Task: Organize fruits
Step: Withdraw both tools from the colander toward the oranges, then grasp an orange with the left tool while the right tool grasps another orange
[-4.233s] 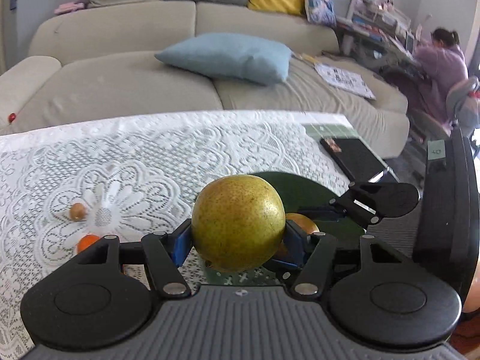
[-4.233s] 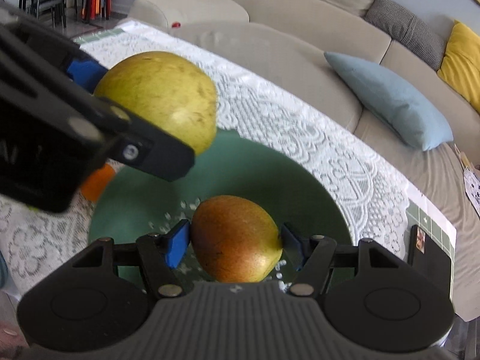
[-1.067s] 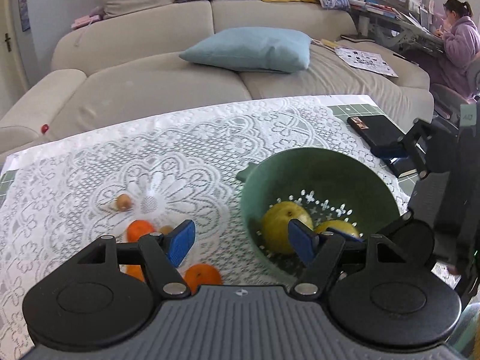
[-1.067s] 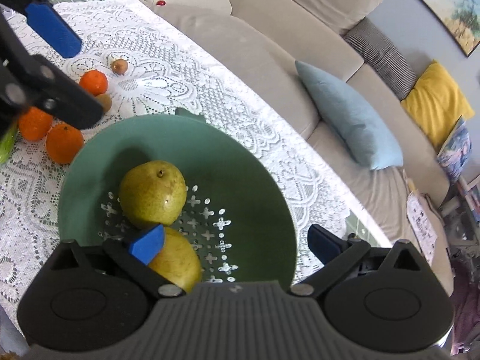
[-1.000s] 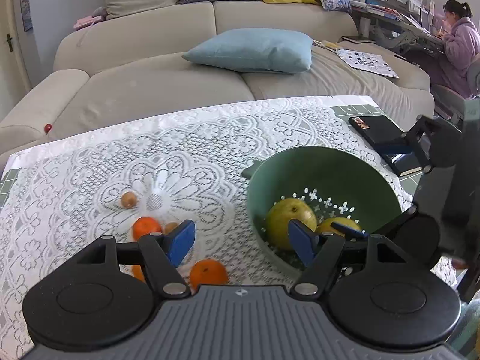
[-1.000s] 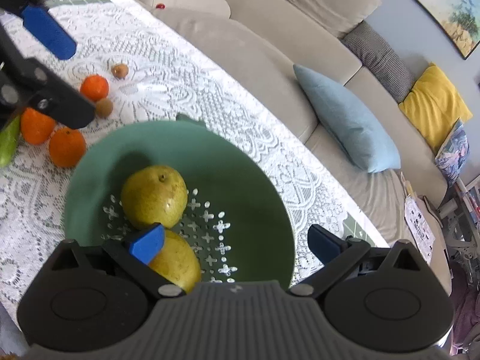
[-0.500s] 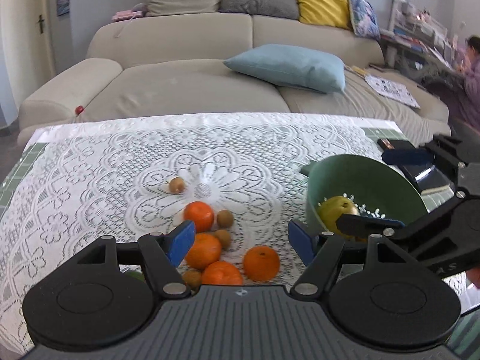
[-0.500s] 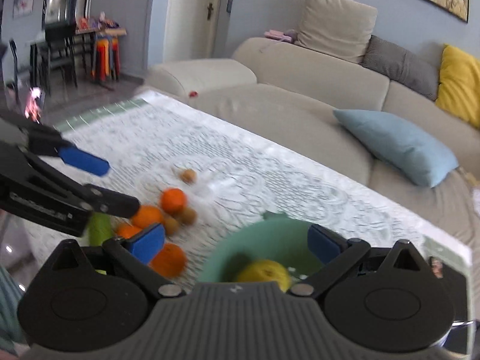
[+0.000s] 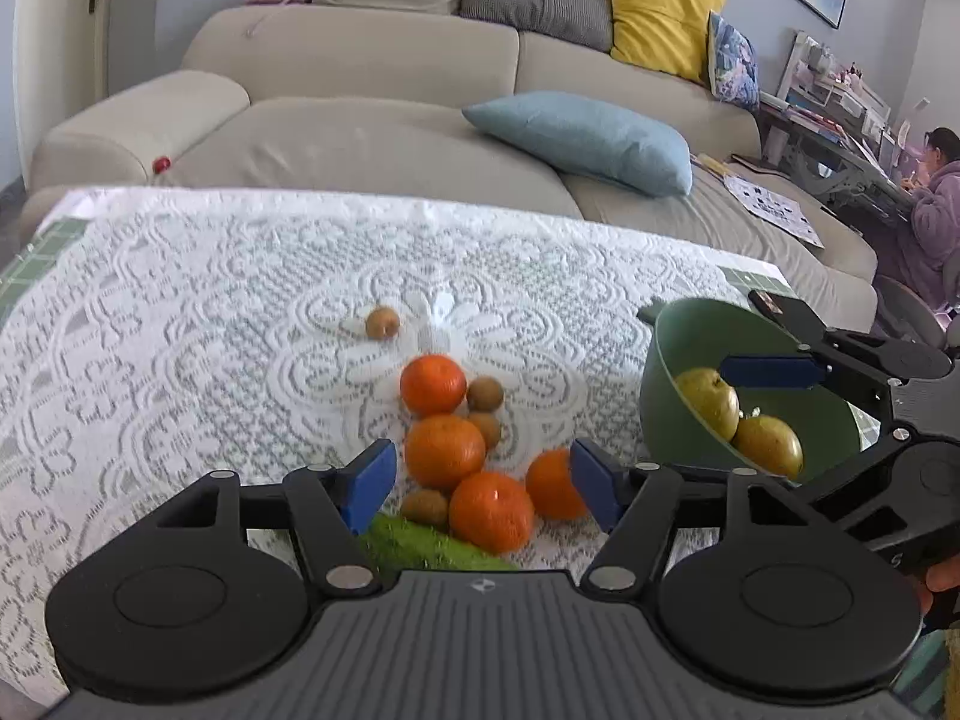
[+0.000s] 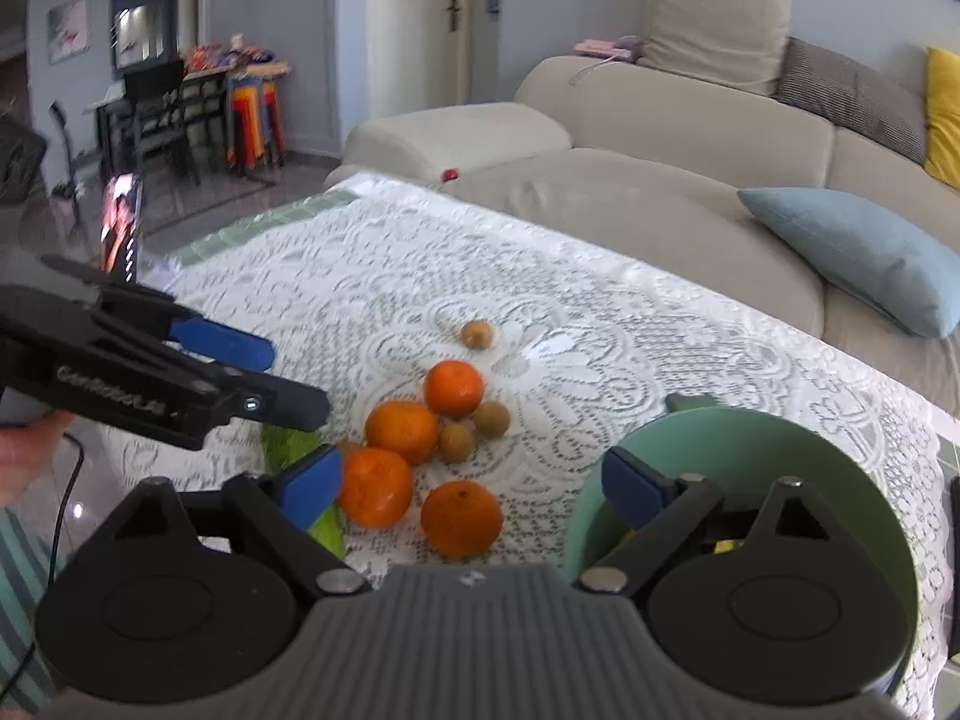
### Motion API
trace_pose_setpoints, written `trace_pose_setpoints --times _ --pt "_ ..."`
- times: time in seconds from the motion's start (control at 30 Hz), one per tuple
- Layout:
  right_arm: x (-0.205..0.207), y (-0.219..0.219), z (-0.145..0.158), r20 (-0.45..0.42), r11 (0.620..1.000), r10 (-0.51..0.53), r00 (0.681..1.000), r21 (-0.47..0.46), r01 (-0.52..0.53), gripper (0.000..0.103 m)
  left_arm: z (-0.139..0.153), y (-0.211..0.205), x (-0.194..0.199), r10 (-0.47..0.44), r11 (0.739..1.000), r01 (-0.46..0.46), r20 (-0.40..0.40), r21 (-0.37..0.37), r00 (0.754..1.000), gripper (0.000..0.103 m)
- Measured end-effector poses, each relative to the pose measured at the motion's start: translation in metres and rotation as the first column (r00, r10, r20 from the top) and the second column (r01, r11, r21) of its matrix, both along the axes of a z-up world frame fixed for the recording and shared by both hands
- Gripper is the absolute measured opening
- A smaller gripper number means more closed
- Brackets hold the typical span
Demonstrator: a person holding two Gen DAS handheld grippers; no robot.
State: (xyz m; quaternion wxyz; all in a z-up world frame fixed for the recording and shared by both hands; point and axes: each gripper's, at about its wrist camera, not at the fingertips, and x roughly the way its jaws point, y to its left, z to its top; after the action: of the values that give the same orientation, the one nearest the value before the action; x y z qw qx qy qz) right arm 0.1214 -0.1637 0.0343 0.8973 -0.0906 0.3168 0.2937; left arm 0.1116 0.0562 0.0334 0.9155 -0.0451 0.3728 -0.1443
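Several oranges [image 9: 444,451] and small brown kiwis [image 9: 485,393] lie heaped on the lace cloth, with a green vegetable [image 9: 432,549] at the heap's near edge. One kiwi [image 9: 383,322] lies apart, farther back. My left gripper [image 9: 483,483] hovers over the near oranges, jaws closing and pressing on nothing. To the right, the green bowl [image 9: 660,360] holds two pears [image 9: 708,402]. My right gripper [image 10: 474,483] hangs between the bowl [image 10: 750,420] and the oranges [image 10: 461,519], jaws closing with nothing gripped. The left gripper [image 10: 282,375] reaches in from the left.
A beige sofa [image 9: 360,138] with a blue cushion [image 9: 582,138] runs along the table's far side. A person in purple [image 9: 936,204] sits at a desk far right. A phone [image 10: 123,228] stands off the table's left corner. Bare lace cloth [image 9: 150,330] spreads to the left.
Both grippers swung left, from over the bowl toward the heap of oranges. The bowl slid to the right in each view. Both pairs of jaws have narrowed a little.
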Motion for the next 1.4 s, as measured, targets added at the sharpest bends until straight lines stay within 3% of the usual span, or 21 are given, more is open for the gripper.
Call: trace_pose_setpoints --times 0.17,0.23,0.33,0.77,1.0,1.4 --pt "-0.004 0.011 -0.012 0.013 0.995 0.060 0.998 -0.082 -0.059 0.073 -0.012 -0.004 -0.004 -0.072 0.997 0.072 -0.016 0.009 0.997 0.066" --pt "-0.001 0.014 -0.019 0.002 0.991 0.078 0.997 -0.107 -0.078 0.059 -0.017 -0.010 -0.005 -0.109 0.993 0.110 -0.016 0.035 0.994 0.064" --pt "0.001 0.015 -0.024 -0.017 0.986 0.121 0.992 -0.113 -0.123 0.047 -0.024 -0.020 -0.008 -0.171 0.980 0.172 -0.017 0.105 0.985 0.061" --pt "0.000 0.034 -0.048 -0.009 0.928 0.213 0.977 -0.313 -0.205 0.045 -0.044 -0.037 0.001 -0.235 0.940 0.237 -0.038 0.244 0.971 0.056" --pt "-0.002 0.035 -0.051 0.008 0.907 0.249 0.968 -0.353 -0.230 0.046 -0.052 -0.053 0.006 -0.250 0.906 0.249 -0.041 0.343 0.967 0.059" --pt "-0.006 0.039 -0.056 0.033 0.886 0.273 0.962 -0.398 -0.238 0.048 -0.064 -0.065 0.021 -0.194 0.885 0.207 -0.074 0.417 0.978 0.060"
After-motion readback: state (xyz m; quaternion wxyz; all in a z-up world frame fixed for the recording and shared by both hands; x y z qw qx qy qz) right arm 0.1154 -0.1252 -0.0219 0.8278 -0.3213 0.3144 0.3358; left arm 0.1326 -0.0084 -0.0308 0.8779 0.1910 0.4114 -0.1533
